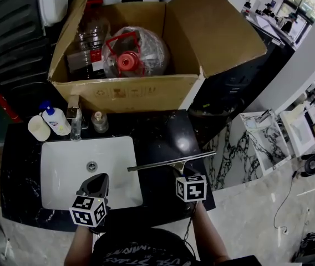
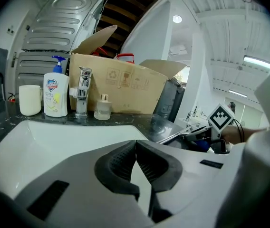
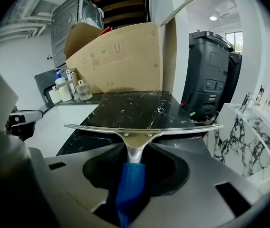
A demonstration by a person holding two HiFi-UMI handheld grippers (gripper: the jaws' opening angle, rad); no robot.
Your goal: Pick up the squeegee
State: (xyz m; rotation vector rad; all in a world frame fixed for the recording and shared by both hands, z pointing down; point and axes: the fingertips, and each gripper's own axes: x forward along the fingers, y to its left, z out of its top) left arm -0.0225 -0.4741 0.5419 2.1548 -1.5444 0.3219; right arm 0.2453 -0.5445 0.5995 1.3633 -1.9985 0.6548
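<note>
Right gripper (image 3: 133,159) pinches the squeegee (image 3: 139,128) by its blue handle, which runs back between its jaws, blade crosswise ahead over the counter (image 1: 163,132) beside the sink (image 1: 63,165); left gripper (image 2: 135,148), pressed together and empty, sits farther off.

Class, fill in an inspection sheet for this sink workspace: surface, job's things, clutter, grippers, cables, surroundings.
Surface: black marble counter with a white sink.
Job's things: squeegee on the counter, right of the sink.
Clutter: cup, soap bottle and small bottle beside the faucet.
Grippers: right gripper closed on the squeegee's blue handle; left gripper shut, empty, over the sink.
Cables: thin cable on the floor, far right.
Surroundings: open cardboard box holding water bottles behind the counter; black bin beside it.
</note>
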